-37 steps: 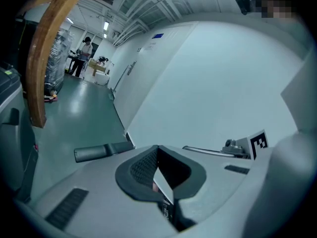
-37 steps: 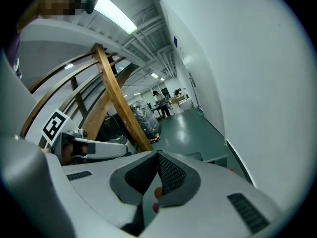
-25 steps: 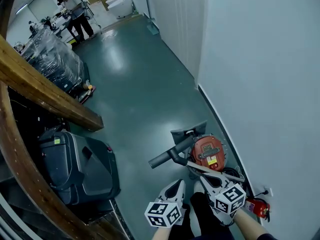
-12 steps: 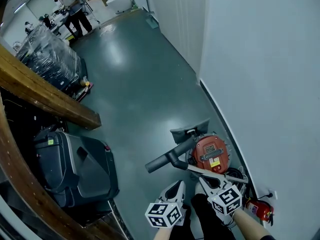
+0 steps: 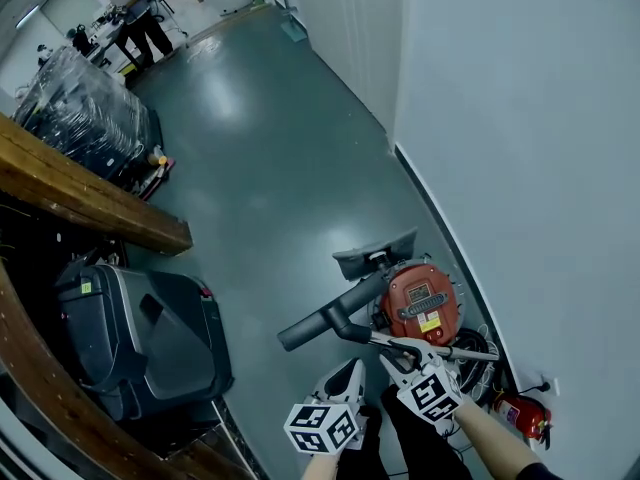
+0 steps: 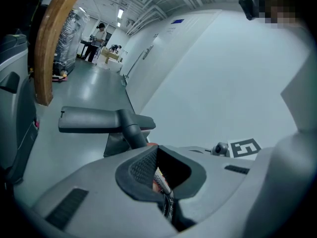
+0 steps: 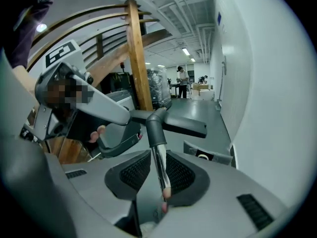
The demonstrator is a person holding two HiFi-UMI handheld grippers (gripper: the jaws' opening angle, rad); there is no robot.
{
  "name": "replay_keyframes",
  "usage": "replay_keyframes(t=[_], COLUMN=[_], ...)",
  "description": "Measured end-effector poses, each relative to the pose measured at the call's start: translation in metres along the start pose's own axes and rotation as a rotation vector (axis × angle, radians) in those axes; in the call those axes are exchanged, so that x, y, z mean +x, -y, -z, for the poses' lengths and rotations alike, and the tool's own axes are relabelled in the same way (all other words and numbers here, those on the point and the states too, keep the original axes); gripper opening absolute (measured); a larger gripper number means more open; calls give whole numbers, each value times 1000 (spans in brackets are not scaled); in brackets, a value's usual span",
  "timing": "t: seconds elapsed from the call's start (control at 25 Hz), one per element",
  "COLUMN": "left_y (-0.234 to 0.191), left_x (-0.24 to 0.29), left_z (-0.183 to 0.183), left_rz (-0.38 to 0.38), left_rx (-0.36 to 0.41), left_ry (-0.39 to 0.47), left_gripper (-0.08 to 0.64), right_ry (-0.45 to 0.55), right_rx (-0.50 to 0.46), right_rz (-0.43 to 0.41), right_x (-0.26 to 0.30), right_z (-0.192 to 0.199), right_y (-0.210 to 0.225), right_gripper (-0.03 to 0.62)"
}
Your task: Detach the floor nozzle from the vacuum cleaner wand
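The dark grey floor nozzle [image 5: 320,320] sits on the end of a chrome wand [image 5: 425,344] that crosses over the red vacuum canister [image 5: 418,303] by the wall. My right gripper [image 5: 402,352] straddles the wand just behind the nozzle's neck. Its jaws are opening, and in the right gripper view the wand [image 7: 159,167] runs between the pads [image 7: 181,175] with a gap on each side, the nozzle [image 7: 171,120] just ahead. My left gripper [image 5: 350,373] is shut and holds nothing, low and left of the wand. Its own view shows the nozzle [image 6: 94,120] ahead.
The white wall [image 5: 520,168] runs close on the right, with a red fire extinguisher [image 5: 515,413] at its foot. A grey wheeled bin [image 5: 140,333] and a wooden beam [image 5: 90,203] stand on the left. A wrapped pallet [image 5: 80,108] and a person [image 5: 125,8] are far off.
Both grippers have sunk toward the vacuum. My right gripper has rolled, its marker cube turning, and its fingers now reach the wand.
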State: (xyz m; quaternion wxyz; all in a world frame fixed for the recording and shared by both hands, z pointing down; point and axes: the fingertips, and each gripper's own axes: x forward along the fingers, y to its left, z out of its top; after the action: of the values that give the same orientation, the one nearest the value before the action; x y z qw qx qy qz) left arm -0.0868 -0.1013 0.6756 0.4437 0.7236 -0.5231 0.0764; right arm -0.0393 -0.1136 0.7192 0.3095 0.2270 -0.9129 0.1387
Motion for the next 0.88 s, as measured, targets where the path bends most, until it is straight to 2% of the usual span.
replay_keyframes(t=[0.28,0.64,0.88], left_y=[-14,-25,-26], left_x=[6,5,8], left_z=[6,11,13], left_rz=[-8,-15,-14], left_rx=[-15,-33,-42], left_ry=[-11,-20,-24], left_gripper=[4,3,4], right_ry=[-86,-116,-116], right_rx=[-112,-147,-228], right_rz=[-12,-1,25], right_x=[38,64,65], right_z=[19,25,25], right_y=[-2,4,4], right_gripper=[169,172,165])
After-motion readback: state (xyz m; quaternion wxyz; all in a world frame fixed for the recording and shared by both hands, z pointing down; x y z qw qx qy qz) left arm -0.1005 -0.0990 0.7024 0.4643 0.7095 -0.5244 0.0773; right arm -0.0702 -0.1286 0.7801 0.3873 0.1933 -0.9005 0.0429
